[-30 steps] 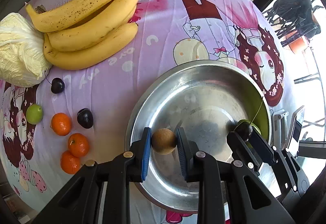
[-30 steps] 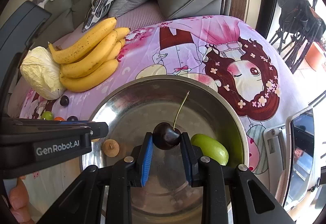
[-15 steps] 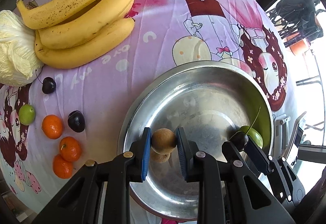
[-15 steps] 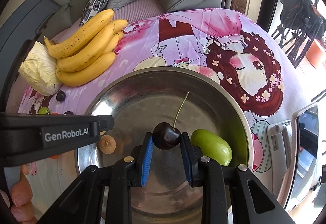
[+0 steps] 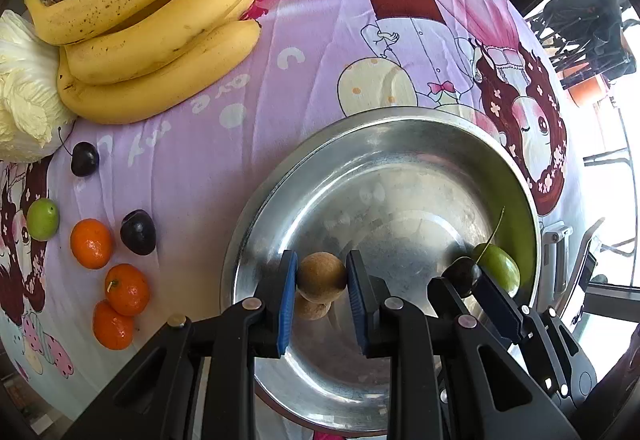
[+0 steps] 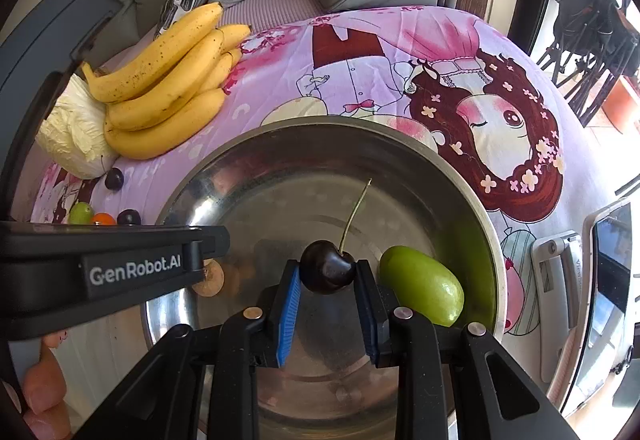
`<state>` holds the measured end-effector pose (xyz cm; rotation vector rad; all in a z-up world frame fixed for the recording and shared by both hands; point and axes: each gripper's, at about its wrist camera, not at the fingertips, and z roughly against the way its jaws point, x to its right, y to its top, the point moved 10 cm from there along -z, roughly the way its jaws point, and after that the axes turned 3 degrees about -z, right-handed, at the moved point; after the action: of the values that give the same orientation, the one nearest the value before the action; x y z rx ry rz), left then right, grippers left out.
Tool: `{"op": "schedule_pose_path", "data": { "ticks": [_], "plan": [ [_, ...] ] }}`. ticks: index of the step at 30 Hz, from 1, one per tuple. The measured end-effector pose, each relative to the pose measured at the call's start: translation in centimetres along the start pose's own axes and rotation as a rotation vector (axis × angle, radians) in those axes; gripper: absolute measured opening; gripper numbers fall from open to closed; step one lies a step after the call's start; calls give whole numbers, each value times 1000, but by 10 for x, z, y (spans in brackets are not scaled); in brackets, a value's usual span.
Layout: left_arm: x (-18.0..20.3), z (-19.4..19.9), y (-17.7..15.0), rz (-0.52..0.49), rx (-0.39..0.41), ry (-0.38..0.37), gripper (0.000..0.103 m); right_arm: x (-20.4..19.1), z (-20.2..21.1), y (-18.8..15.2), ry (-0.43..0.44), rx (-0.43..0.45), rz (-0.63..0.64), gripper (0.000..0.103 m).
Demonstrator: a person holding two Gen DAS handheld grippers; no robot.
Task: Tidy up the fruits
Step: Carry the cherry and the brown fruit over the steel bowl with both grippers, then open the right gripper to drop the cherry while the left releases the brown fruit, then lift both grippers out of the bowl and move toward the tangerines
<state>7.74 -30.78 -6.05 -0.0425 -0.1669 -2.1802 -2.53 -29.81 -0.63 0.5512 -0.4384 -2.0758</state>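
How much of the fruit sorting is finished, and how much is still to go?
One green fruit already lies in the metal bowl. In hand: the left gripper holds a brown round fruit over the bowl, and the right gripper holds a dark cherry. Left on the cloth: bananas, three oranges, two dark fruits, a cherry and a small green fruit.

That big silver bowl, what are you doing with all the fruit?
A person is sorting fruit into the metal bowl. The left claw grips a small brown round fruit over the bowl, and the right claw grips a dark cherry. A green fruit already sits inside. Bananas and oranges wait on the cloth.
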Motion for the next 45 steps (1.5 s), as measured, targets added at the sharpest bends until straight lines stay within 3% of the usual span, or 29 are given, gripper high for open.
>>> {"op": "schedule_pose_path", "data": {
  "ticks": [21,26,32,35,45],
  "plan": [
    [4,-4,-4,-16,-21,12,27,2,-8,-4,-23,-39,-9,30],
    [10,0,-4,-30,-12,11,39,3,-5,-2,-19,-27,-20,37],
    [16,12,-4,-42,2,11,41,6,0,-1,-20,-9,-34,42],
    [13,20,-5,-41,15,9,47,6,5,0,-16,5,-34,42],
    [-6,47,-11,-4,66,8,49,1,15,3,-2,32,-27,42]
  ]
}}
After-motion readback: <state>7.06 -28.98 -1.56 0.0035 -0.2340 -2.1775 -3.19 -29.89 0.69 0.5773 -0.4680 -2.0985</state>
